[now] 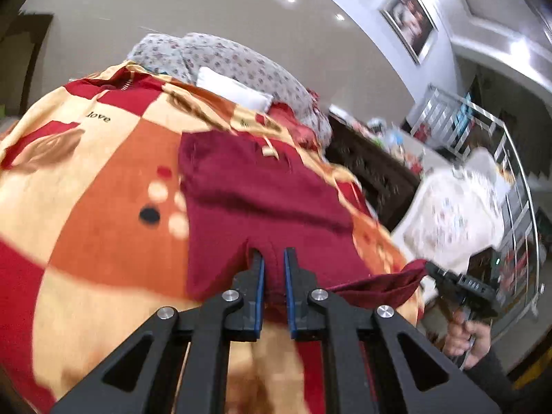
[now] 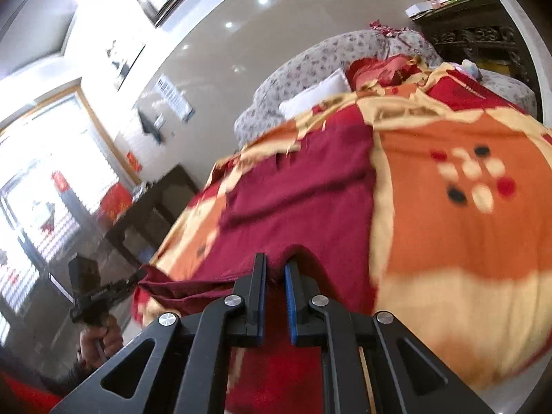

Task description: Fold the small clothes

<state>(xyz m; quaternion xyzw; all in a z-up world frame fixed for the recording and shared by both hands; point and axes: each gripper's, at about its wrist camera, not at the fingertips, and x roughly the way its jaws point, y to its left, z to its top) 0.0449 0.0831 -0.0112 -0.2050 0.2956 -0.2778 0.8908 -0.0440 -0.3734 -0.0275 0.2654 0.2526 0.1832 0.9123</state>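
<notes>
Dark red knitted garment (image 1: 262, 193) spread on orange-red patterned blanket (image 1: 103, 186), long axis running away from fingers. Near hem pinched, slightly lifted, by left gripper (image 1: 274, 258) and right gripper (image 2: 275, 269), jaws narrow on cloth. Both equally near.
</notes>
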